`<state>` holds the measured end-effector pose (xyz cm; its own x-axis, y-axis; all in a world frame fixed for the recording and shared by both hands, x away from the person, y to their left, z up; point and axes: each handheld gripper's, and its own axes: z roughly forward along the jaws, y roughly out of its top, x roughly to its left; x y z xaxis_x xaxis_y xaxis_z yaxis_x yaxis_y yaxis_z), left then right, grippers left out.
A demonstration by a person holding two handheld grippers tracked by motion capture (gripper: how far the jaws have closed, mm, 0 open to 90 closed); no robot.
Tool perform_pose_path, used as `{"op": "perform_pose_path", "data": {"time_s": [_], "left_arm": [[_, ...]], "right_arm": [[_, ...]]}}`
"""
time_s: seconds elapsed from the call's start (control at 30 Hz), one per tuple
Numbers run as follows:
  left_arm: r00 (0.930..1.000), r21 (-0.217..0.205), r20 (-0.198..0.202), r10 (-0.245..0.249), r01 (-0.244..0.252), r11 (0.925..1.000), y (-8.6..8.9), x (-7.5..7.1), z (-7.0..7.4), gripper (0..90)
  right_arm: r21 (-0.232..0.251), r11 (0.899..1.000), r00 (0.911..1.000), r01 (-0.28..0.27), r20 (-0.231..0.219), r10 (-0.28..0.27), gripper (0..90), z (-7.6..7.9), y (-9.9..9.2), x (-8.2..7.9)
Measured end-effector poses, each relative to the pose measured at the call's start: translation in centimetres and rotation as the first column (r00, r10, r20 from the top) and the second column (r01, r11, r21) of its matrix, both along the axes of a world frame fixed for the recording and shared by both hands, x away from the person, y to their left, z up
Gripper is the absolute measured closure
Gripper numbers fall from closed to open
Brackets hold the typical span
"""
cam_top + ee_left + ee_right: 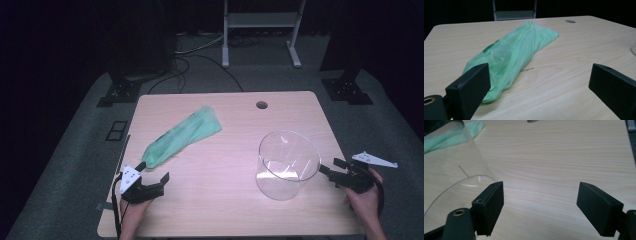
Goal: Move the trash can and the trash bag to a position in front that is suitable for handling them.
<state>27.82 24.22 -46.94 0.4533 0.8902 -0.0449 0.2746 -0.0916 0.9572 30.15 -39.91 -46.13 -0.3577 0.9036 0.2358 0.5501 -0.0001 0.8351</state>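
Both grippers, left (152, 172) and right (332, 167), fingers spread, empty. Pale wood bench (225, 210) (cable hole (261, 105) at 12 o'clock); green bag (182, 135) at 10, clear cylinder (288, 165) at 4. Room dark, grey carpet (75, 165).

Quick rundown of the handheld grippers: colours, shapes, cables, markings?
Left gripper: black body, two blocky matte black jaws, white three-cornered top plate with dark dots, black cable trailing back. Right gripper: same black build, longer pale three-cornered plate, black cable looped by the hand. No sleeves visible.

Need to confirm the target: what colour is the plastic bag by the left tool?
Light translucent green bag; the left gripper view shows it best.
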Motion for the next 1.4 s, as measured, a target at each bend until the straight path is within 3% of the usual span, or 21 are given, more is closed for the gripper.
{"op": "perform_pose_path", "data": {"time_s": [0.3,0.37,0.47,0.5,0.53,0.57,0.63,0.67,0.87,0.93,1.07,1.23,1.4], "left_arm": [[0.9999,-0.004,0.001,-0.014,0.014,0.9999,-0.3,0.1,0.0,2.6],[0.9999,-0.009,-0.001,-0.017,0.017,0.9998,-0.3,0.1,0.0,2.6],[0.9994,-0.039,-0.014,-0.032,0.031,0.9988,-0.3,0.1,-0.1,2.6],[0.9994,-0.039,-0.014,-0.032,0.031,0.9988,-0.3,0.1,-0.1,2.6],[0.9994,-0.036,-0.014,-0.033,0.032,0.9988,-0.3,0.1,0.0,2.6],[0.9994,-0.036,-0.014,-0.033,0.032,0.9988,-0.3,0.1,0.0,2.6],[0.9993,-0.034,-0.012,-0.036,0.035,0.9988,-0.3,0.0,0.0,2.6],[0.9993,-0.034,-0.012,-0.036,0.035,0.9988,-0.3,0.0,0.0,2.6],[0.9994,-0.044,-0.02,-0.03,0.029,0.9986,-0.2,0.0,-0.1,2.6],[0.9993,-0.05,-0.021,-0.032,0.031,0.9983,-0.3,0.0,-0.1,2.6],[0.9988,-0.041,-0.023,-0.044,0.043,0.9982,-0.5,0.0,-0.1,2.6],[0.9986,-0.041,-0.021,-0.049,0.048,0.998,-0.3,0.1,-0.2,2.6],[0.9988,-0.043,-0.023,-0.044,0.043,0.9982,-0.1,0.0,-0.1,2.6]], "right_arm": [[-0.041,0.993,0.9937,-0.112,-0.014,0.111,21.4,0.2,0.4,-0.2],[-0.048,0.986,0.9875,-0.157,-0.022,0.156,22.0,0.4,0.6,-0.2],[-0.062,0.968,0.97,-0.242,-0.044,0.239,25.2,0.3,0.8,-0.6],[-0.062,0.968,0.97,-0.242,-0.044,0.239,25.2,0.3,0.8,-0.6],[-0.085,0.956,0.9594,-0.281,-0.054,0.277,25.2,0.3,0.8,-0.9],[-0.102,0.95,0.955,-0.296,-0.054,0.292,25.2,0.3,0.7,-1.1],[-0.103,0.934,0.9395,-0.342,-0.053,0.338,25.1,0.4,0.7,-1.4],[-0.103,0.934,0.9395,-0.342,-0.053,0.338,25.1,0.4,0.7,-1.4],[-0.117,0.871,0.879,-0.477,-0.056,0.473,22.4,0.7,2.0,-1.6],[-0.148,0.846,0.859,-0.512,-0.069,0.507,22.1,0.9,2.9,-1.5],[-0.195,0.817,0.839,-0.543,-0.079,0.538,19.1,1.3,4.6,-1.1],[-0.221,0.796,0.8242,-0.563,-0.082,0.56,19.1,1.6,6.1,-0.3],[-0.248,0.767,0.8016,-0.592,-0.086,0.592,18.5,2.1,8.2,0.6]]}}
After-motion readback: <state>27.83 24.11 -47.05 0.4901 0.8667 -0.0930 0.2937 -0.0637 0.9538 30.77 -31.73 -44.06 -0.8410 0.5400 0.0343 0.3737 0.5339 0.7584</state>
